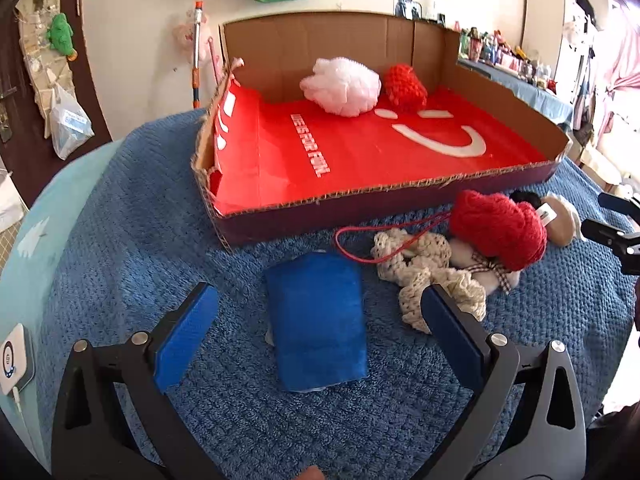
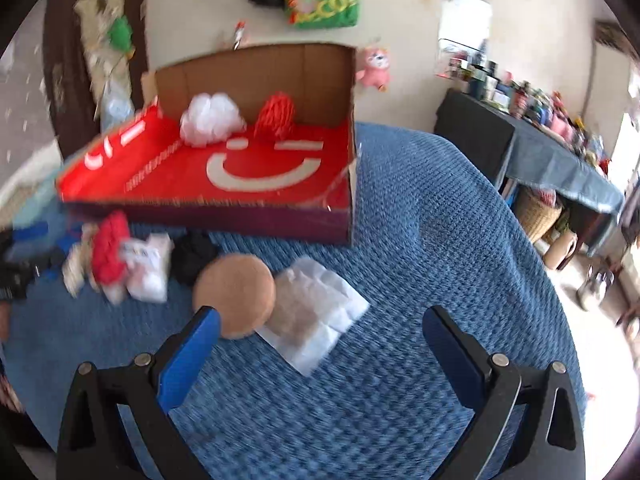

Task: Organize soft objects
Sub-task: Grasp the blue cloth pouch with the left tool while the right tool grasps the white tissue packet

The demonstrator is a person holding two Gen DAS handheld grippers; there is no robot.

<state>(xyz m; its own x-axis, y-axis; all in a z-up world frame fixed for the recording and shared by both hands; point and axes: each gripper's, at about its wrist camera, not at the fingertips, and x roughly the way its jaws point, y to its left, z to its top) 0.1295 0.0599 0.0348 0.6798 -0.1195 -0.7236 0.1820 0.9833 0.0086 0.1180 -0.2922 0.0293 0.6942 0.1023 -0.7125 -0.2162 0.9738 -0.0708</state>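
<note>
A cardboard tray [image 1: 320, 200] with a red smiley lining sits on a blue blanket and holds a white mesh puff [image 1: 340, 86] and a red knitted ball [image 1: 405, 87]. In the left wrist view my left gripper [image 1: 320, 320] is open around a folded blue cloth [image 1: 318, 320]. Right of it lie a cream crochet piece [image 1: 432, 280] and a red knitted item [image 1: 498, 232]. In the right wrist view my right gripper [image 2: 320, 334] is open above a clear white packet [image 2: 316, 312], next to a tan round sponge [image 2: 234, 294]. The tray [image 2: 224, 216] lies beyond.
A black soft item [image 2: 194, 256] and a white tagged toy [image 2: 148, 268] lie in front of the tray. A white device [image 1: 14, 360] sits at the left bed edge. A cluttered side table [image 2: 560, 152] stands at right. The right gripper's tips [image 1: 616, 232] show at the right edge.
</note>
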